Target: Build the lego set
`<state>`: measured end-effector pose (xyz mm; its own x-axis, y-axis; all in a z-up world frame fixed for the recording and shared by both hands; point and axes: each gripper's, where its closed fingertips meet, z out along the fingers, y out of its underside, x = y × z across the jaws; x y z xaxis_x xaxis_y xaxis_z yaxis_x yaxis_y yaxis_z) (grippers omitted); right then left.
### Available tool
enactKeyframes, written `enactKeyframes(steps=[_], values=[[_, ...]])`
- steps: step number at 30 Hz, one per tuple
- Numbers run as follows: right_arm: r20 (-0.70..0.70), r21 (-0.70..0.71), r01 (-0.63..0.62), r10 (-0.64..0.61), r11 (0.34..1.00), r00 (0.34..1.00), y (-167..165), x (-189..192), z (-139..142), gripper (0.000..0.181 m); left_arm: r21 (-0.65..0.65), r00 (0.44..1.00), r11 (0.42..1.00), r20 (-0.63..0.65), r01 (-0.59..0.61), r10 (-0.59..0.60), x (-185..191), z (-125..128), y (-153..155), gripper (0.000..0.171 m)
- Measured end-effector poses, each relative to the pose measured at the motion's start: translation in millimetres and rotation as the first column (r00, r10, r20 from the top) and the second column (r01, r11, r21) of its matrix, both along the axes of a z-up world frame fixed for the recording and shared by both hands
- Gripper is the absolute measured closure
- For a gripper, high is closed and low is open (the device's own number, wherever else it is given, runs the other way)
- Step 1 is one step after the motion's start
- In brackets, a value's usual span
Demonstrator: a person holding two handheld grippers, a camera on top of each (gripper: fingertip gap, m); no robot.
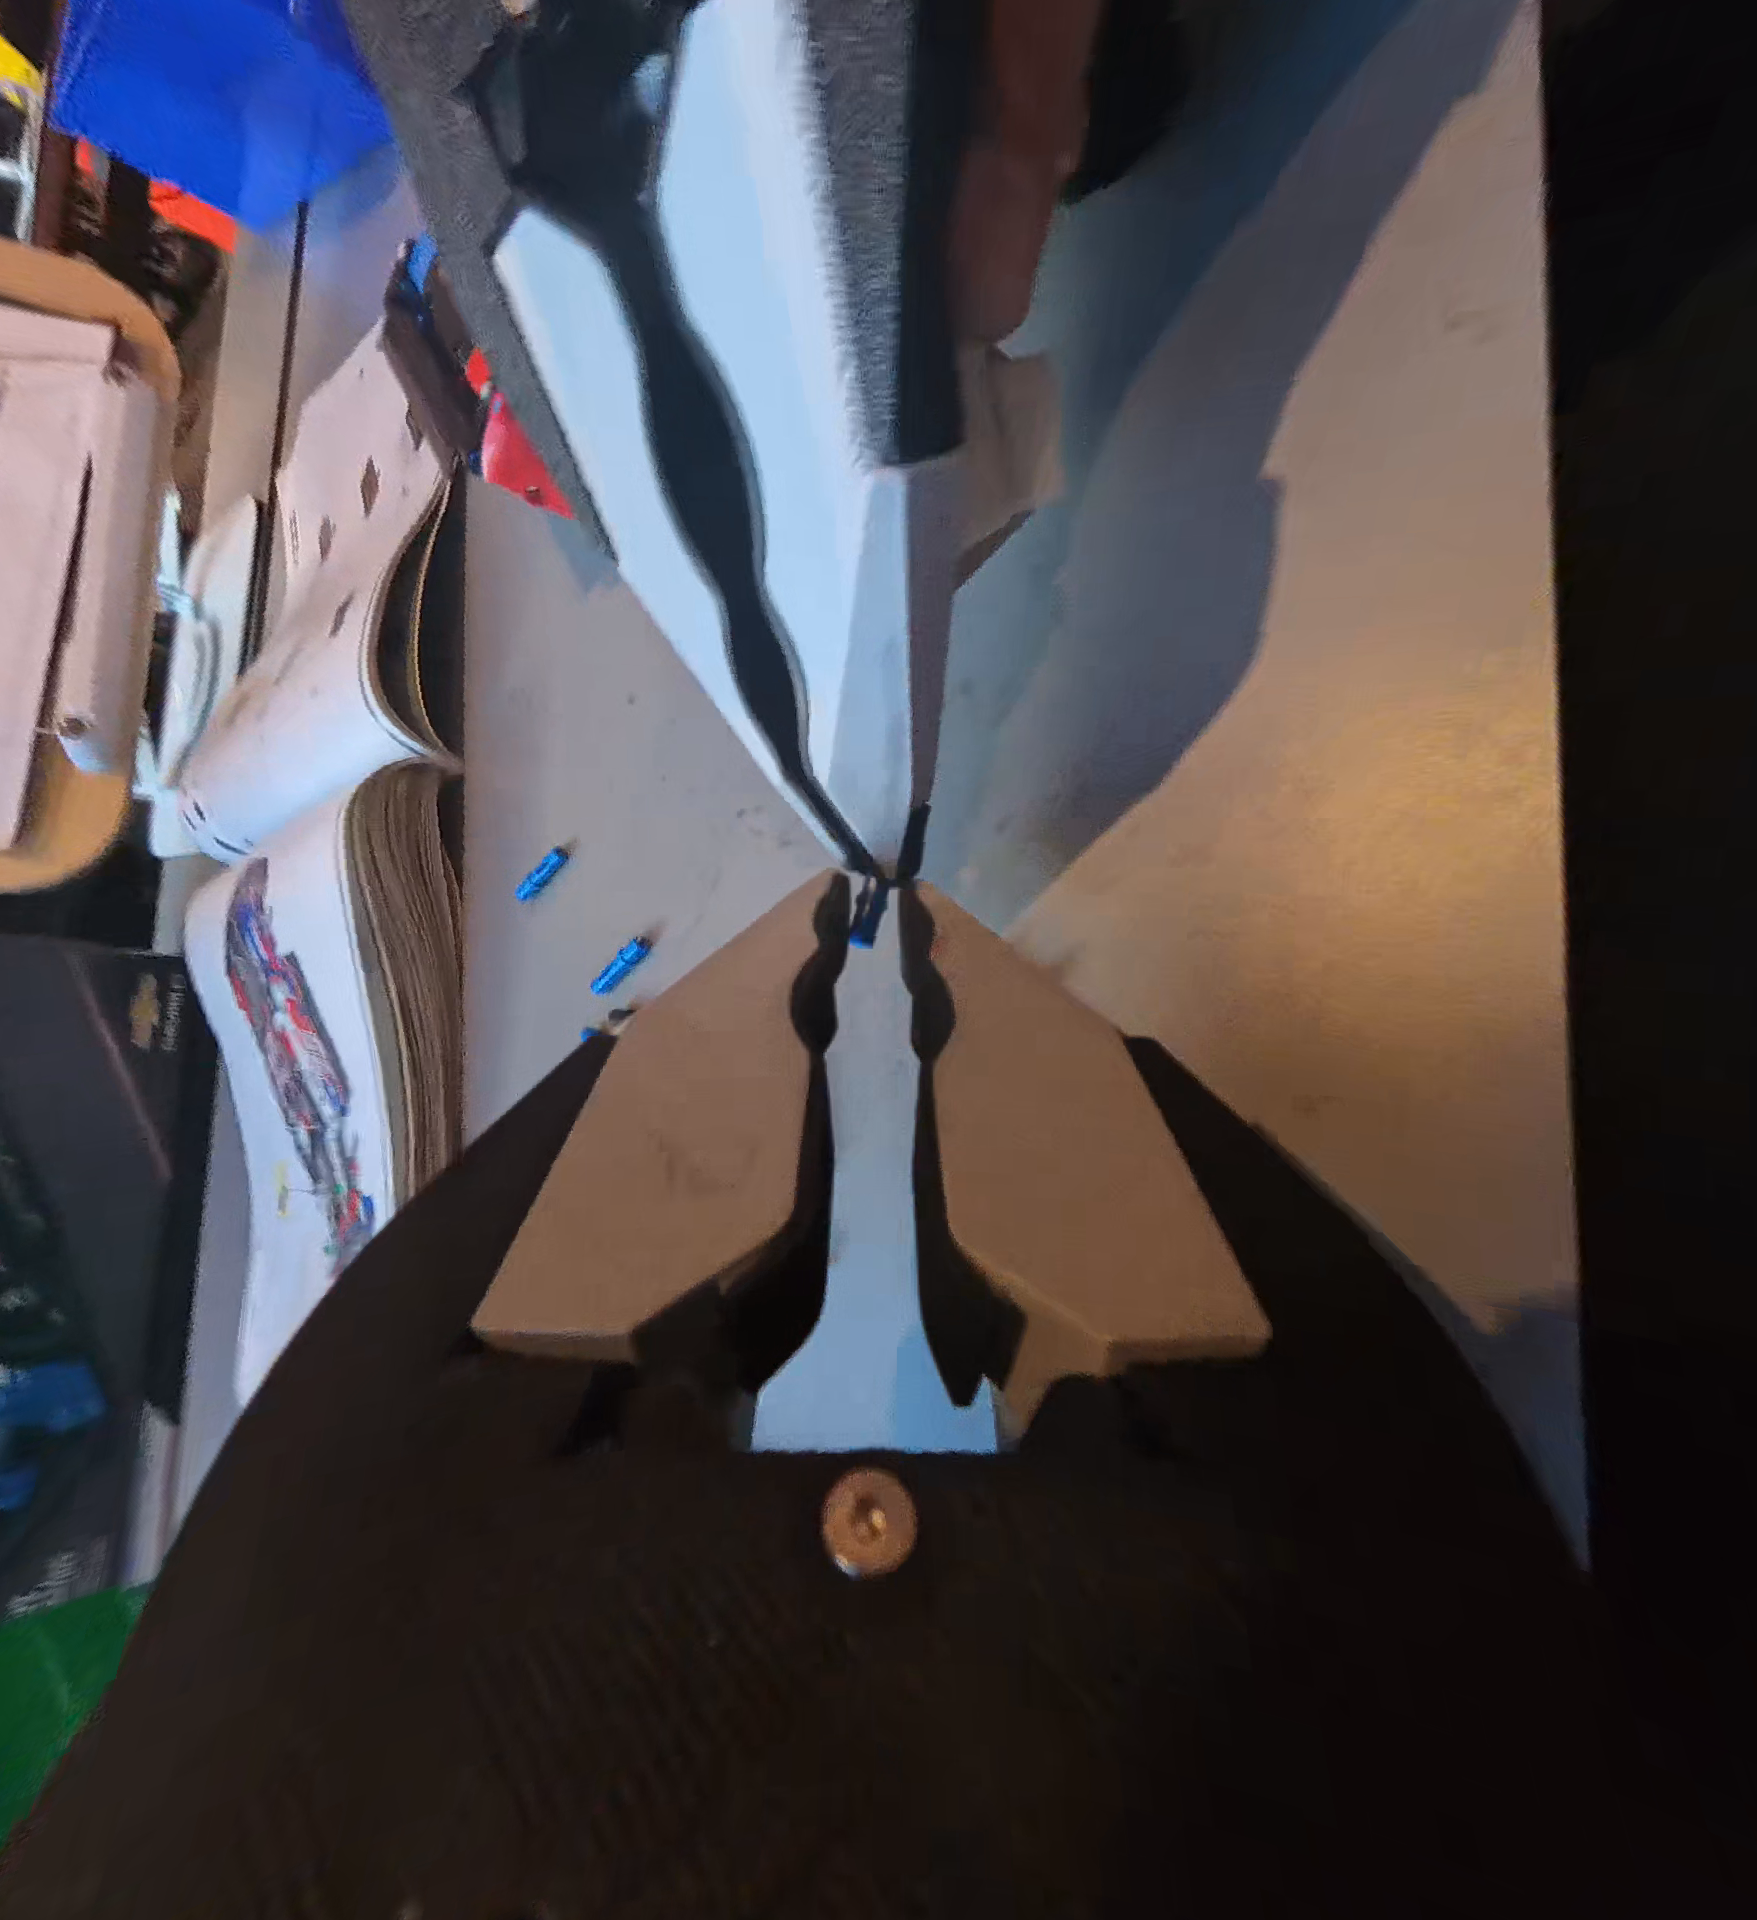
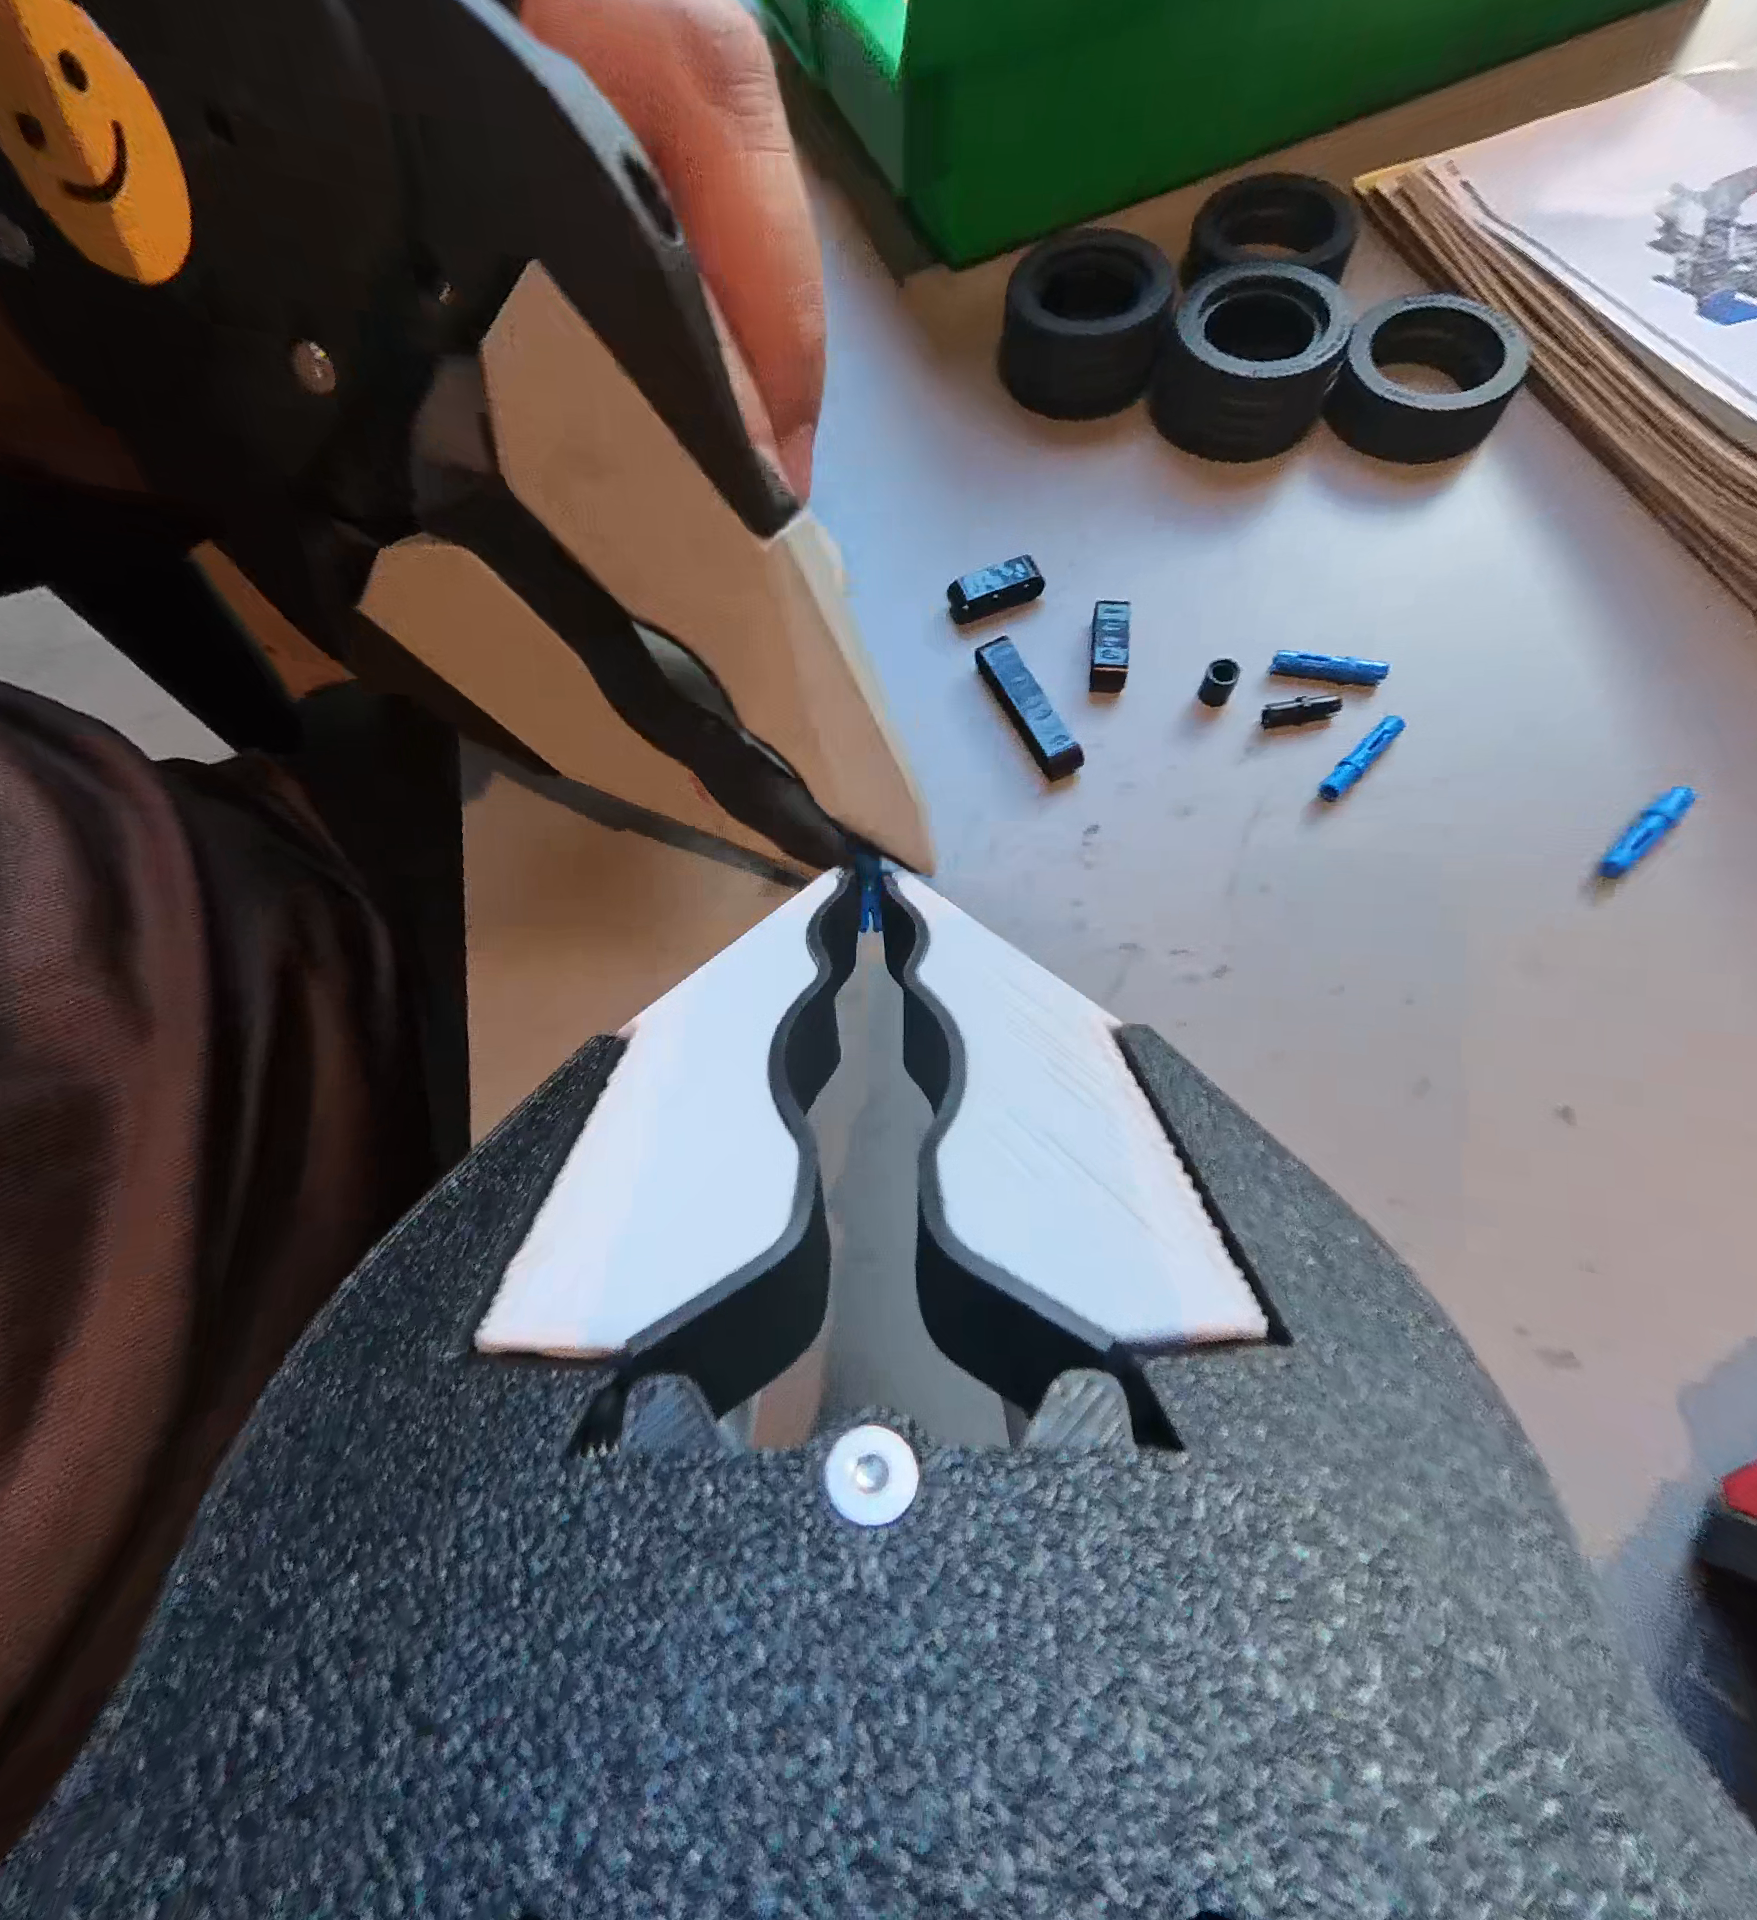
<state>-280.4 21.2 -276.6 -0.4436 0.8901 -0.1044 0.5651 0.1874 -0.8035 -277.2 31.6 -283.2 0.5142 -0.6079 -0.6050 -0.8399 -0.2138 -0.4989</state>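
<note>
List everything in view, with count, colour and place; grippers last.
tyres: four, black, clustered on the table near the green box
green box: one, at the table's far edge
short beams: three, black, mid-table
bush: one, black, beside the beams
loose pins: three blue, one black, right of the beams
instruction booklet: one, white pages, open at the far right
held pin: one, blue, pinched between both gripper tips
table: one, pale
left gripper: shut on the held pin
right gripper: shut on the held pin
</note>
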Motion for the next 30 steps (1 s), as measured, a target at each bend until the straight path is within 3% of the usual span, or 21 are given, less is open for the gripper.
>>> enactKeyframes(steps=[4, 12, 30], values=[[0.007, -0.043, -0.003, 0.003, 0.999, 1.000, -0.2, 0.0, -1.2, 0.177, 0.064, 0.995, 0.998, -0.097, 0.015, -0.009, -1.6, -2.8, 0.8, 0.168], [-0.130, -0.121, 0.012, -0.028, 0.993, 0.991, 9.4, 2.3, 30.8, 0.173, 0.249, 0.999, 0.968, -0.008, -0.035, 0.039, -8.5, 27.4, 4.5, 0.168], [-0.144, -0.062, 0.004, -0.013, 0.998, 0.989, 1.3, 1.5, 25.3, 0.176, 0.281, 0.999, 0.960, -0.038, -0.021, 0.033, -6.3, 26.4, -0.6, 0.168]])
